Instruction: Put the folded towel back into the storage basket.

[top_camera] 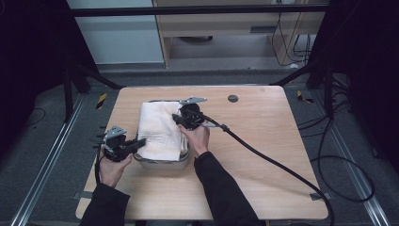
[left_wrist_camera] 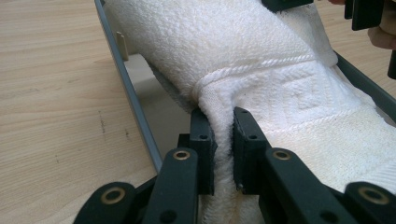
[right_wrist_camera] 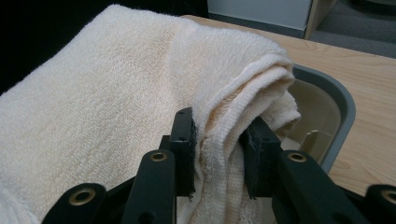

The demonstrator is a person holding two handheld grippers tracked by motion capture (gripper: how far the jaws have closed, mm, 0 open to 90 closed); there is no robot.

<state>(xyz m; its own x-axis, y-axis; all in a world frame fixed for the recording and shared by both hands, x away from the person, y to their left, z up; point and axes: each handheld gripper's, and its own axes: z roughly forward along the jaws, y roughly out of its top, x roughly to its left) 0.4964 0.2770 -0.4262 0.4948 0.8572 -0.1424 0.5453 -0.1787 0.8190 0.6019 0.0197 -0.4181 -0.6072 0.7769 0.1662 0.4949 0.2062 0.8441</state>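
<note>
We see the towel point(top_camera: 160, 129) hiding most of the tub point(top_camera: 162, 163) beneath it, and the counter point(top_camera: 263, 155) cut off at the bottom edge.

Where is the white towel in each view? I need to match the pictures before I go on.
High view: the towel lies over the grey tub, centre-left on the table.
Left gripper view: towel fills upper right, its hem pinched between the jaws.
Right gripper view: towel fills the left and centre, its fold between the jaws.
Shared landmark: the tub's grey rim.
</note>
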